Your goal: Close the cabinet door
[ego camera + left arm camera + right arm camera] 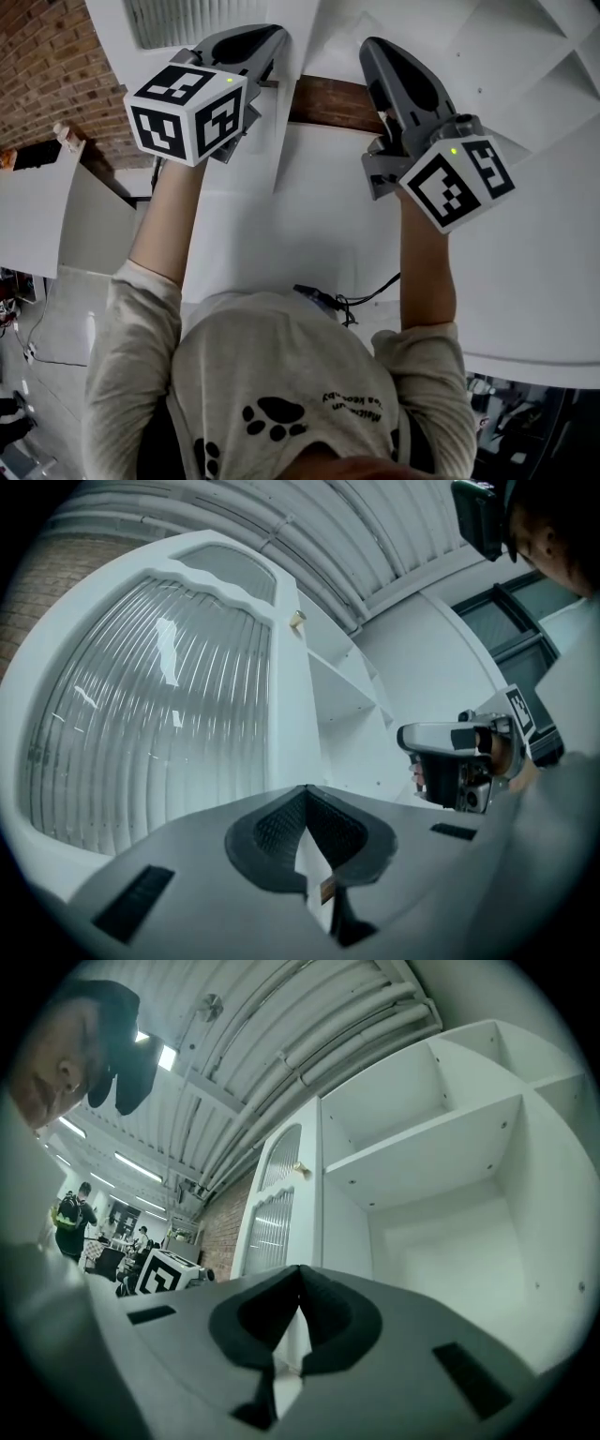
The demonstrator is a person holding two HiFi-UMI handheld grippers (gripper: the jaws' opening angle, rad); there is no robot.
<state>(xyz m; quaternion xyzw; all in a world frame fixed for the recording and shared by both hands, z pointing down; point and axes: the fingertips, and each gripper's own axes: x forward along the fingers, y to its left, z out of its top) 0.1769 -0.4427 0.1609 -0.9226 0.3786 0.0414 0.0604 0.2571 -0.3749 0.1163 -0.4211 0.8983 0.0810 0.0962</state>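
Right gripper view: gripper [298,1268] fully closed, empty

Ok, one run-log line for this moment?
white ribbed-glass cabinet door: open | left gripper: shut, empty, pointing at door edge | right gripper: shut, empty, facing white shelves

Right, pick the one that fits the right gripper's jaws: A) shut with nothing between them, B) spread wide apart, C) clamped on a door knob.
A: in the right gripper view, the pads of the right gripper meet at the tips, and only the cabinet interior shows beyond them.
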